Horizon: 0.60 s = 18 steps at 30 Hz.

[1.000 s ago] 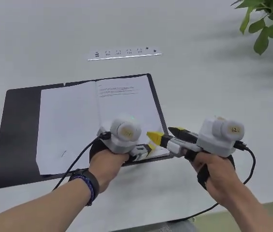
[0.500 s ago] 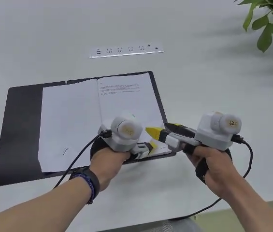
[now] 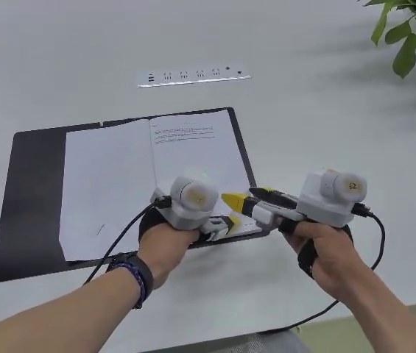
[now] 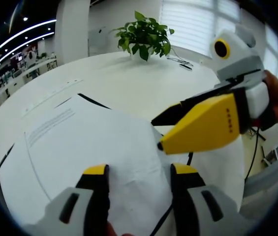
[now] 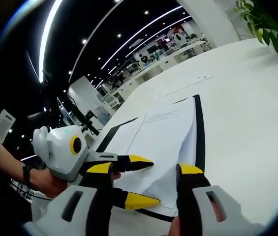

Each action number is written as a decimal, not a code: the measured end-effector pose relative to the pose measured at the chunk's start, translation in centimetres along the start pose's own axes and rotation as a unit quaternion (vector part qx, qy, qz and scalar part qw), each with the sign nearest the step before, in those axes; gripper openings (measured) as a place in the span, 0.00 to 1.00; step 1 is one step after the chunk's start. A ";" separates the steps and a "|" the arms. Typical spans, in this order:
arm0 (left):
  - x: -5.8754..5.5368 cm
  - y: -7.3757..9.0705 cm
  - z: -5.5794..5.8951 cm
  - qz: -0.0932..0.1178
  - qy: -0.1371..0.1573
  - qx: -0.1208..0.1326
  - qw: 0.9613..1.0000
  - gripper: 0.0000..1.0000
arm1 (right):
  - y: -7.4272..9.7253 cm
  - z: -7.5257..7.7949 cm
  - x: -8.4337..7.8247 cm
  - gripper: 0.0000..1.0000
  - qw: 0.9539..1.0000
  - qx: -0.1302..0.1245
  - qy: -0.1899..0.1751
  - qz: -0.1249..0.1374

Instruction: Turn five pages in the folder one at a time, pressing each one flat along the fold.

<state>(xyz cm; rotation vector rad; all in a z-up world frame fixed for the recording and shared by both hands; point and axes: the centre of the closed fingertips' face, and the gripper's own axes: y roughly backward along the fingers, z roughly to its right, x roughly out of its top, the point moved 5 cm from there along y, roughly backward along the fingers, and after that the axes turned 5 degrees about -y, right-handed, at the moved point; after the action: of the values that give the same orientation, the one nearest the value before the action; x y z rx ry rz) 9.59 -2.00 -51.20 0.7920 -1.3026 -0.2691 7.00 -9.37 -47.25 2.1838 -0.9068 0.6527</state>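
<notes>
Black folder lies open on the white tabletop.
Your left claw and right claw, close together, both stand with jaws apart over the near corner of the right page.

Page print illegibly small, blurred.

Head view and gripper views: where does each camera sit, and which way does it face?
Head view: on the headset, down at the folder; both forearms show.
Left gripper view: on the left gripper, toward the plant; own jaws show.
Right gripper view: on the right gripper, across the folder; own jaws show.
Shared by gripper views: the printed page.
</notes>
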 end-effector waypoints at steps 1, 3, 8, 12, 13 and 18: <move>0.0 0.0 0.0 -0.001 -0.001 -0.001 1.000 0.50 | 0.0 0.0 0.0 0.49 1.000 0.000 0.000 0.000; 0.0 0.0 0.0 -0.001 -0.001 -0.004 1.000 0.51 | 0.1 0.2 -0.1 0.48 1.000 0.001 -0.002 -0.001; 0.0 0.3 0.2 -0.003 -0.004 -0.015 1.000 0.54 | 0.5 0.8 -0.3 0.41 1.000 0.007 -0.014 0.001; 0.3 0.8 0.7 0.001 -0.007 -0.023 1.000 0.56 | 1.0 1.2 -0.5 0.35 0.999 0.011 -0.032 0.007; 0.3 0.9 0.9 0.001 -0.009 -0.026 1.000 0.56 | 1.0 1.2 -0.7 0.33 0.999 0.013 -0.036 0.008; 0.4 1.8 1.3 0.006 -0.008 -0.028 1.000 0.57 | 1.2 1.2 -1.3 0.23 0.998 0.022 -0.052 0.008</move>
<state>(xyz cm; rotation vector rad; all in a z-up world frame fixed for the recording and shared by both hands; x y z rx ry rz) 8.01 -1.46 -49.68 0.7365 -1.3095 -0.3010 5.52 -10.32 -48.42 2.2689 -0.9734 0.5759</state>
